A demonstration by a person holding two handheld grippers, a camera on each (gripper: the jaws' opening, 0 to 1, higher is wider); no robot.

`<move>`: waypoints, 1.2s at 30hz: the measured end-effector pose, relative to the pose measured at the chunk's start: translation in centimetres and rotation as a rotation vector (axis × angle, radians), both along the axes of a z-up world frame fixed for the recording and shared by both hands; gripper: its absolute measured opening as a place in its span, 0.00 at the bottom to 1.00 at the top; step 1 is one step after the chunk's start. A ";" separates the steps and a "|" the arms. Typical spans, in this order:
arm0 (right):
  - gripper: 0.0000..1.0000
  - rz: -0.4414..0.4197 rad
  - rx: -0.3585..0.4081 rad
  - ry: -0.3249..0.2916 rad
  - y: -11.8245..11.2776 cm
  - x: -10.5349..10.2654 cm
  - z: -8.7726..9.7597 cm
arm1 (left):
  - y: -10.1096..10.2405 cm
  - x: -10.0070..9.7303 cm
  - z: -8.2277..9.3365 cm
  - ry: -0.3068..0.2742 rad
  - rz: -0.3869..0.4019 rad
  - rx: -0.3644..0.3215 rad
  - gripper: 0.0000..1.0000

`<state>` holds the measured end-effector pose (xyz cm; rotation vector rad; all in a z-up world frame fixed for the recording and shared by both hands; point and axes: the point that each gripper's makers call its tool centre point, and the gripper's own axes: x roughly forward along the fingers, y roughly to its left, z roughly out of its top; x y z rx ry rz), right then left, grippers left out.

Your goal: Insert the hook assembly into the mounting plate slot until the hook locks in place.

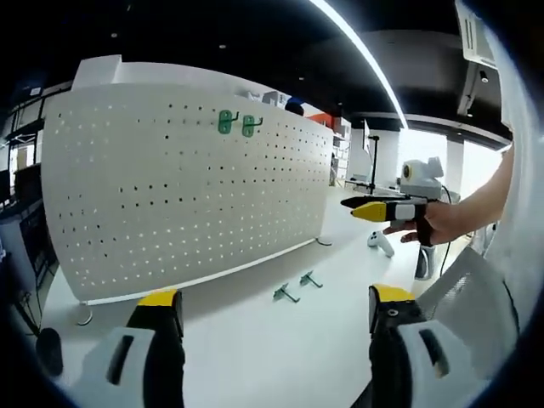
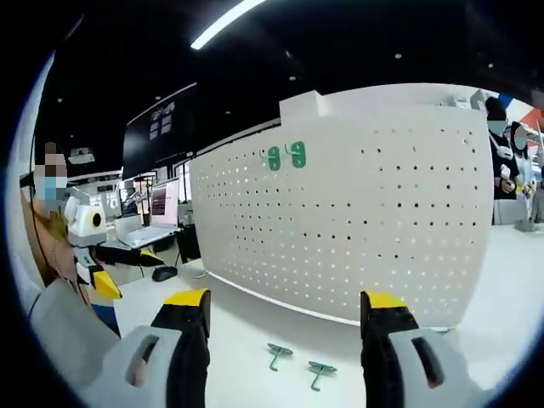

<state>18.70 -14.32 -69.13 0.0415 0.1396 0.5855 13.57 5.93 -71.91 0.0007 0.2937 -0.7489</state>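
Observation:
A white pegboard mounting plate [image 1: 187, 195] stands upright on the white table, with two green hooks [image 1: 235, 124] hung near its top. Two more green hooks [image 1: 297, 286] lie loose on the table in front of it. My left gripper [image 1: 276, 319] is open and empty, well short of the loose hooks. In the right gripper view the same pegboard [image 2: 357, 221] carries the hung hooks [image 2: 286, 155], and the loose hooks [image 2: 299, 361] lie between my right gripper's [image 2: 285, 319] open, empty jaws. The right gripper [image 1: 382, 209] also appears, hand-held, at the right of the left gripper view.
The white table [image 1: 255, 348] spreads around the board's feet. A white camera device [image 1: 421, 174] and a small white object [image 1: 381, 243] sit at its far end. People stand behind the board [image 2: 510, 161]; monitors and a laptop [image 2: 149, 229] sit to the left.

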 end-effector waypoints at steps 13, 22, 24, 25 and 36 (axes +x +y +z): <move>0.70 0.004 -0.025 0.059 -0.4 -2.1 -2.4 | 0.1 -0.2 -0.5 0.012 -0.003 0.009 0.92; 0.70 -0.010 -0.036 0.095 -1.1 -2.7 -3.6 | 0.0 -0.3 -0.7 0.020 -0.011 0.012 0.92; 0.70 -0.008 -0.038 0.100 -1.1 -2.8 -3.8 | 0.1 -0.3 -0.8 0.024 -0.010 0.010 0.92; 0.70 -0.008 -0.037 0.104 -1.1 -2.8 -3.8 | 0.1 -0.3 -0.8 0.023 -0.010 0.013 0.92; 0.70 -0.014 -0.045 0.119 -1.3 -2.8 -4.2 | -0.2 -0.3 -1.0 0.026 -0.025 0.025 0.91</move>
